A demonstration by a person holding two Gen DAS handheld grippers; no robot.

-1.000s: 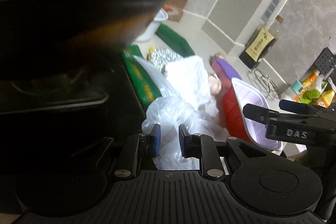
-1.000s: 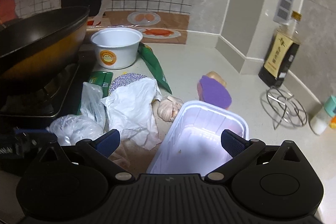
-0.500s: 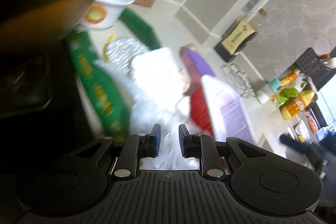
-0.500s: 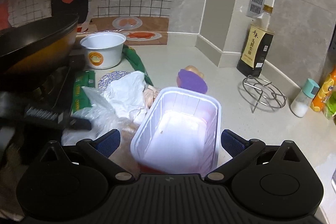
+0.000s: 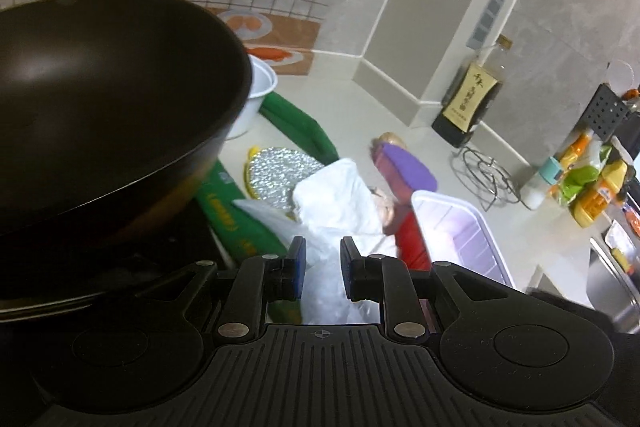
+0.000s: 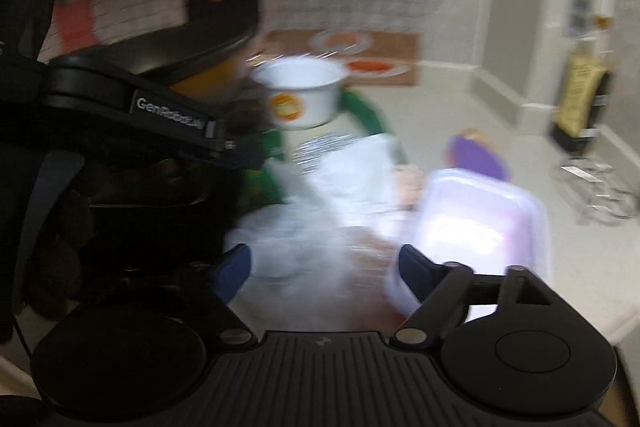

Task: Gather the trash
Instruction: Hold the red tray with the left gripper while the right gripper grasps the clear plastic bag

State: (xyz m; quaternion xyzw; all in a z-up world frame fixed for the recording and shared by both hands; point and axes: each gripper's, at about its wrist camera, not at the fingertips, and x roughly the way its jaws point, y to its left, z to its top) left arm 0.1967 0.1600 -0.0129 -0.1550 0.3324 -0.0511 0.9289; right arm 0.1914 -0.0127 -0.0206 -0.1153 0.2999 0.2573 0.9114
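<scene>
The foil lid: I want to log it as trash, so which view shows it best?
The left wrist view: the foil lid is sharp there, its yellow rim showing, partly under white paper. The right wrist view shows only a blurred silver patch.

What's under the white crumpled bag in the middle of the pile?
The white bag overlaps the silver foil lid and a clear plastic bag. Something pinkish shows at its right edge; the rest beneath is covered.
</scene>
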